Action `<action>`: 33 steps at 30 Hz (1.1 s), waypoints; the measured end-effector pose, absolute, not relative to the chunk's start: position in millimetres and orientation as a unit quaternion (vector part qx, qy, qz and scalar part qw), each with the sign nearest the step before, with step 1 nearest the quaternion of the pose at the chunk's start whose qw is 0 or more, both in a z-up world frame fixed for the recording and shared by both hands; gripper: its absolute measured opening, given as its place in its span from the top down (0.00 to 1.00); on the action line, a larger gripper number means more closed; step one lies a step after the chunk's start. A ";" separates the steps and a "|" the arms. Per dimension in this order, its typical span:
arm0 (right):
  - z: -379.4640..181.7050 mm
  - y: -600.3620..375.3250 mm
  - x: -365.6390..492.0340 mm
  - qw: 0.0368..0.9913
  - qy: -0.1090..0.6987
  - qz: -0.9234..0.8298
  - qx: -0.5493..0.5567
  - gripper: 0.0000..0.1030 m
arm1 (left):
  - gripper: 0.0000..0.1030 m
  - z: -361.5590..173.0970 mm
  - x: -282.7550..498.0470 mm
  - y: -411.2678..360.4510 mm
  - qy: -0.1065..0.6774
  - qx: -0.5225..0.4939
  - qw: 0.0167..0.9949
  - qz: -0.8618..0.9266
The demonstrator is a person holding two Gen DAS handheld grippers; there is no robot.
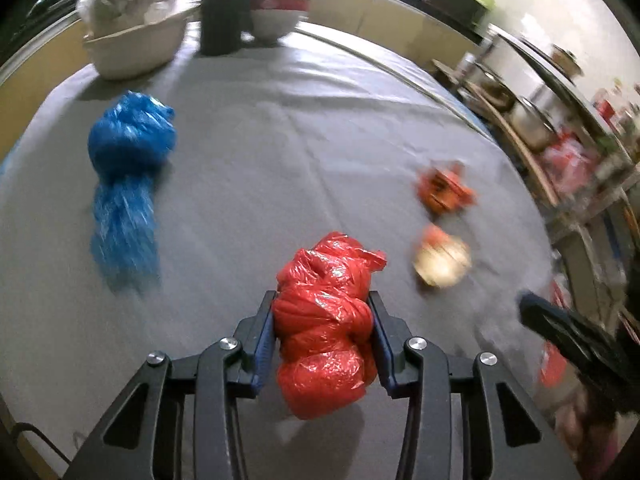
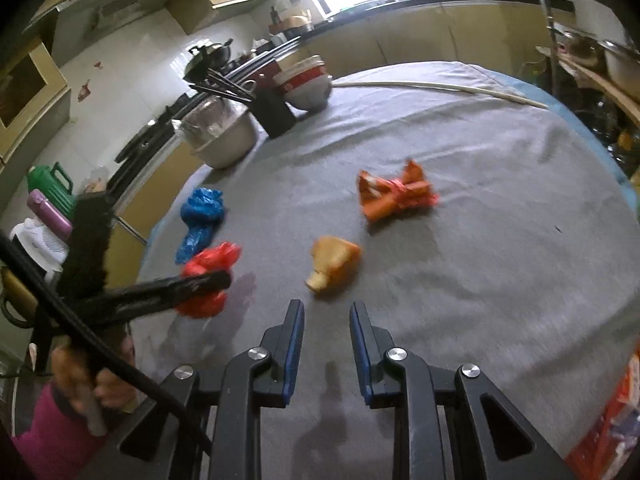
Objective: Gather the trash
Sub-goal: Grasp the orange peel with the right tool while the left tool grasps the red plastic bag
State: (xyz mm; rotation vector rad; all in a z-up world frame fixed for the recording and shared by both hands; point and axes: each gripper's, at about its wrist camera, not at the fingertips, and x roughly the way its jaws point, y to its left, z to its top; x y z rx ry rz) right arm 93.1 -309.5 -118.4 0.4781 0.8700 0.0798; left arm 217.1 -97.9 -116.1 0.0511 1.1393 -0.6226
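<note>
left claw (image 1: 323, 334) gripping red bag (image 1: 326, 320), grey tablecloth (image 1: 280, 152)

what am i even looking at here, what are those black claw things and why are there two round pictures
Each black claw is a hand-held gripper with two fingers; a person holds one in each hand, and a wide-angle camera on each looks forward along its fingers, which gives the two round pictures.

The left gripper is shut on a crumpled red plastic bag. The right gripper holds nothing; its fingers stand a little apart above the grey cloth on the table.

Also lying on the cloth: a blue plastic bag, an orange wrapper and a tan crumpled piece. At the far edge stand bowls, a metal basin and a black utensil holder.
</note>
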 end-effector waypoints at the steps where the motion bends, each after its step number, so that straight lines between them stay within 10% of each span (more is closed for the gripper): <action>1: -119.7 -311.9 89.6 0.877 0.418 0.039 0.234 0.75 | 0.57 -115.0 205.4 -100.2 0.530 0.028 0.793 -0.298; 6: -128.8 -327.8 81.5 0.850 0.439 0.030 0.289 0.66 | 0.52 -120.6 174.7 -100.6 0.535 0.040 0.795 -0.283; 9: -128.7 -328.3 87.1 0.845 0.439 0.028 0.305 0.23 | 0.39 -121.3 169.4 -90.7 0.538 0.030 0.799 -0.268; 19: -145.7 -301.5 164.5 0.826 0.472 -0.017 0.307 0.27 | 0.33 -110.2 165.7 -52.4 0.522 0.001 0.809 -0.270; 23: -158.6 -291.0 190.6 0.810 0.500 -0.075 0.297 0.58 | 0.33 -113.6 168.4 -50.1 0.525 -0.009 0.806 -0.275; 33: -148.6 -301.1 165.3 0.831 0.472 -0.079 0.284 0.70 | 0.39 -119.5 166.0 -76.2 0.518 0.012 0.804 -0.291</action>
